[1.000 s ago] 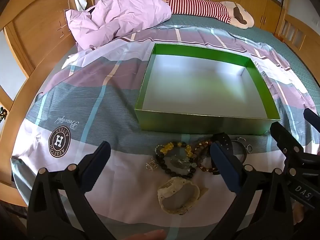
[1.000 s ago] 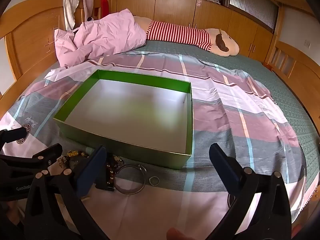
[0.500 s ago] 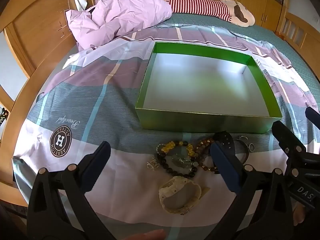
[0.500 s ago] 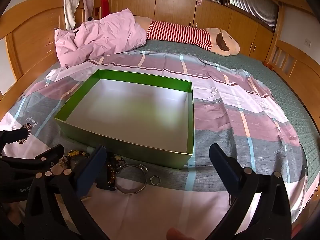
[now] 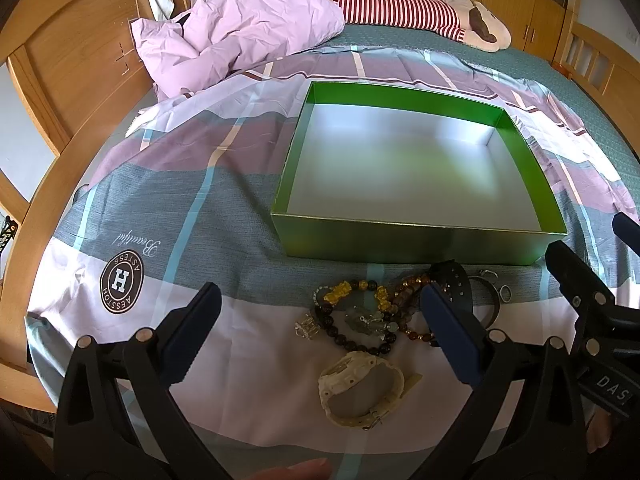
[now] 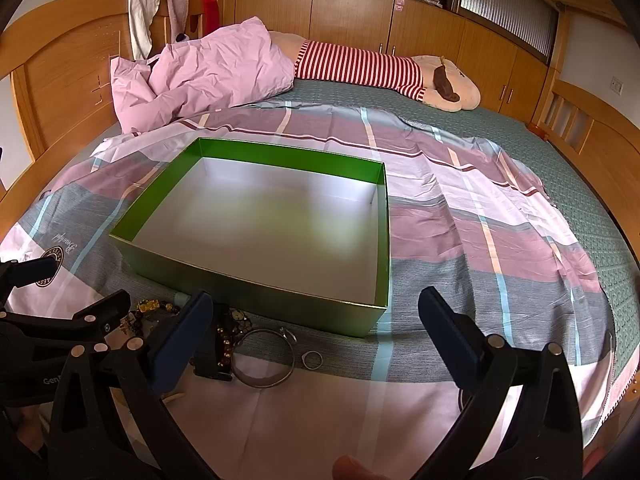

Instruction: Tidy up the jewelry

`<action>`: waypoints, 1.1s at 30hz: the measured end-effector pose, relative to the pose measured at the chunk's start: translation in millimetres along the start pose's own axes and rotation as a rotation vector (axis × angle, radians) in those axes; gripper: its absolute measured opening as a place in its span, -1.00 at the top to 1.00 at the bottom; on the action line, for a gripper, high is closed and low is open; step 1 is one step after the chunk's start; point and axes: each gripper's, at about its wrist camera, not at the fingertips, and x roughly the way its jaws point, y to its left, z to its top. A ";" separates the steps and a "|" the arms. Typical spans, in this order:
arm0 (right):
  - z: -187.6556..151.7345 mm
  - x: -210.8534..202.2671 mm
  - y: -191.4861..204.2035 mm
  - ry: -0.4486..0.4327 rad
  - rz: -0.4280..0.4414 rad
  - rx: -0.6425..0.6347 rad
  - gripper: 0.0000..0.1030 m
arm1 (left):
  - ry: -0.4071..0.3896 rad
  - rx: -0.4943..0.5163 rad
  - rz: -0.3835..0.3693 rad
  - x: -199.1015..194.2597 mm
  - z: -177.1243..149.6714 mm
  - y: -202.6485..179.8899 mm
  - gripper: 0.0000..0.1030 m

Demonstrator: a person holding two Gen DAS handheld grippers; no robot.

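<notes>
Holding both tools above the bedspread [image 5: 248,216], I had the left gripper [image 5: 320,334] spread wide with nothing between its fingers, and the right gripper [image 6: 312,334] likewise released and empty. Beyond them sat the green box [image 5: 408,246], its pale floor bare as far as I could see, though the near wall hid the strip of floor right behind it. All the jewelry lay on the cloth just in front of that wall: a cream watch [image 5: 360,388] nearest me, a tangle of beads [image 5: 360,316] past it, and a small silver charm [image 5: 307,326] to their left. My left tool's right finger covered part of the amber beads and the black strap [image 5: 454,282] behind it. From the right camera I made out a bangle [image 6: 264,358] and a ring [image 6: 312,359] clearly, but my own left tool blocked most of the beads there.
</notes>
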 end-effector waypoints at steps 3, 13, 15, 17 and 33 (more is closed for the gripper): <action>0.3 0.2 -0.7 0.001 0.002 0.001 -0.95 | 0.000 0.001 0.001 0.0 -0.3 0.5 -0.92; 0.6 0.4 0.2 0.001 0.002 0.001 -0.95 | 0.006 0.007 0.008 2.5 -2.3 -0.4 -0.92; 0.5 0.4 0.5 0.002 0.002 0.002 -0.95 | 0.006 0.008 0.010 2.8 -3.2 -0.1 -0.92; 0.2 0.5 0.8 0.002 0.002 0.002 -0.95 | 0.007 0.009 0.011 2.9 -3.5 0.1 -0.92; -1.1 0.0 1.2 0.002 0.001 0.000 -0.95 | 0.014 0.016 0.019 4.1 -3.4 0.2 -0.92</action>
